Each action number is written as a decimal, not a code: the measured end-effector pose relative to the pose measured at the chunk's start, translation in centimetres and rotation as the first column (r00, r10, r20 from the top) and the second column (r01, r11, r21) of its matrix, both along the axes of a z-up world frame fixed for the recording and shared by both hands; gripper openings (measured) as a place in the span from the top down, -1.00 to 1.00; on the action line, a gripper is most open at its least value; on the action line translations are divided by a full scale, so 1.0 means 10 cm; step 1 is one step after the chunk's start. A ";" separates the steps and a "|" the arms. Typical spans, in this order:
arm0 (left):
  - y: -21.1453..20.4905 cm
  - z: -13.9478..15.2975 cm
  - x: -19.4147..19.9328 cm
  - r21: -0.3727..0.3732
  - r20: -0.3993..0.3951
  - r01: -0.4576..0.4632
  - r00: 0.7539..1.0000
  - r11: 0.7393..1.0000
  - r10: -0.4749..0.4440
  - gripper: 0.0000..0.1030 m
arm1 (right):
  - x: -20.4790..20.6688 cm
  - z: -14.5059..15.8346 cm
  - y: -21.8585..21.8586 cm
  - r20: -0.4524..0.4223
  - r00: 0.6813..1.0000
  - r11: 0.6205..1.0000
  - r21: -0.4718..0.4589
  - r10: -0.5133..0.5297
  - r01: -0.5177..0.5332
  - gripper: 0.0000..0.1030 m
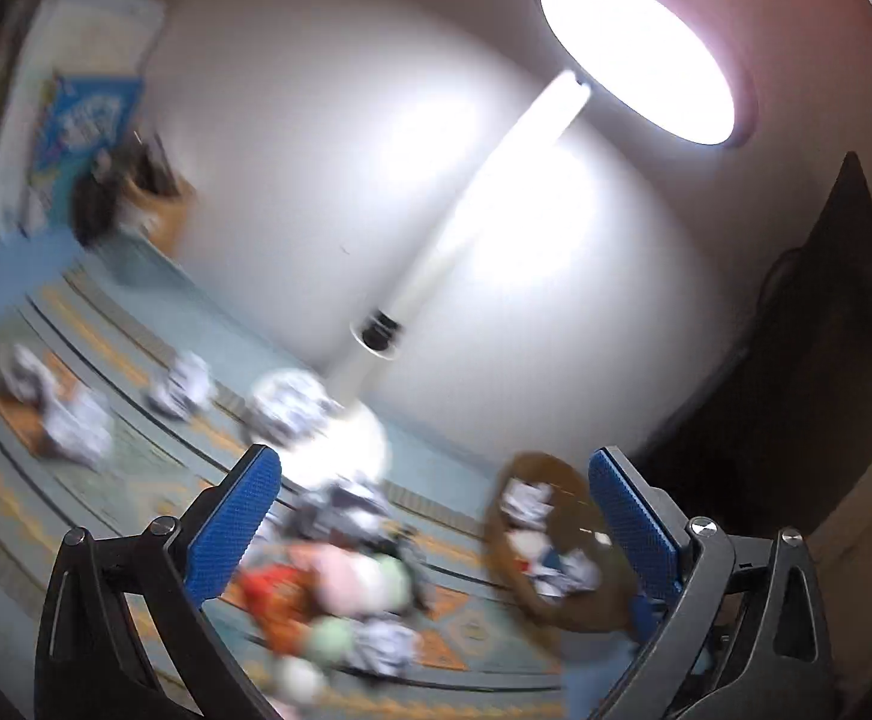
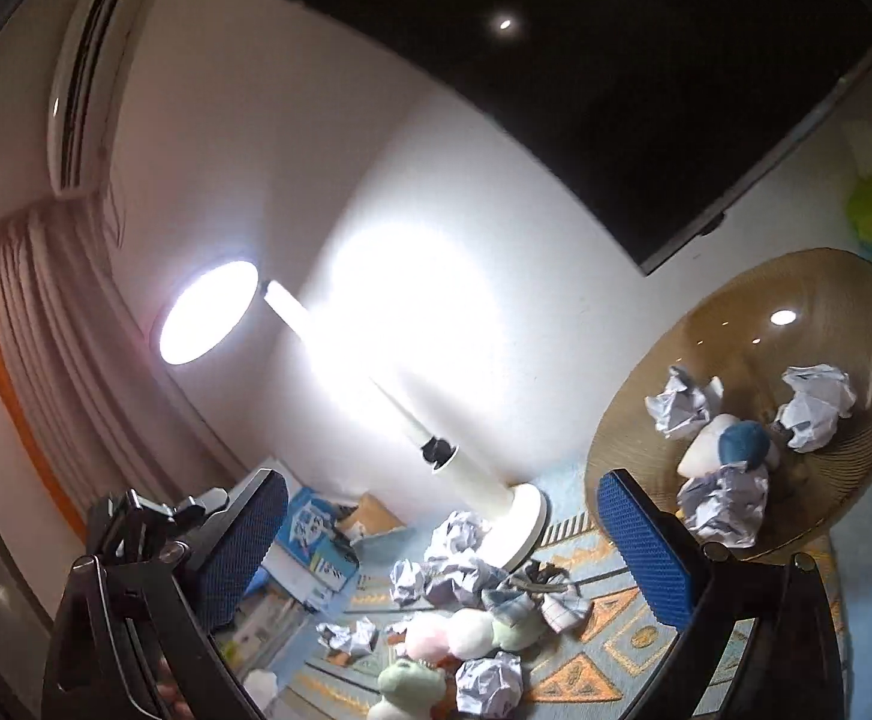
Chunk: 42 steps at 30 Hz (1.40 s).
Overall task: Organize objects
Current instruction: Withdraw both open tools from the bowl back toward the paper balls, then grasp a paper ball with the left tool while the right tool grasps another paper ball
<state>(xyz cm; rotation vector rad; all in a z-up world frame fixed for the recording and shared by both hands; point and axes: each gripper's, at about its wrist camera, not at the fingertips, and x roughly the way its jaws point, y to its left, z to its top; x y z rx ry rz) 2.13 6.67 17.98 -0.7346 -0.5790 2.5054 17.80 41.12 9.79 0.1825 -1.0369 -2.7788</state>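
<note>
While both grippers hang wide open and empty – left gripper [image 1: 430,534], right gripper [image 2: 442,564] – best to pick one paper ball [image 2: 489,686] at lower centre, close slowly, then carry to the bowl [image 2: 826,300] at right – already holding several.

Bright lamp, dark corners — my two views are not equal in sharpness.

From my left tongs everything is smeared by motion blur; the lamp head [image 1: 640,54] burns out white and throws glare on the wall [image 1: 292,180]. From my right tongs the view is sharp — the same lamp [image 2: 208,312] glares, the ceiling stays dark, the edges bend strongly.
</note>
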 end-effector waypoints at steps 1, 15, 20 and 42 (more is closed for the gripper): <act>-0.17 0.03 -0.01 -0.083 -0.050 -0.053 0.998 0.995 0.049 -0.99 | -0.07 0.01 -0.13 0.026 0.999 0.999 0.042 0.028 -0.029 -1.00; -1.97 -1.00 -0.72 -0.555 0.010 -0.320 0.920 0.768 0.391 -0.99 | -0.94 -0.79 -0.94 0.598 0.797 0.933 0.230 0.087 -0.275 -1.00; -1.62 -1.29 -0.87 -0.690 0.029 -0.195 0.955 0.697 0.296 -0.99 | -0.93 -0.88 -0.75 0.641 0.766 0.948 0.219 0.038 -0.231 -1.00; -1.26 -1.76 -1.80 -0.583 0.262 0.050 0.956 0.811 0.130 -1.00 | -1.12 -1.19 -1.45 0.686 0.709 0.760 0.545 -0.160 -0.355 -1.00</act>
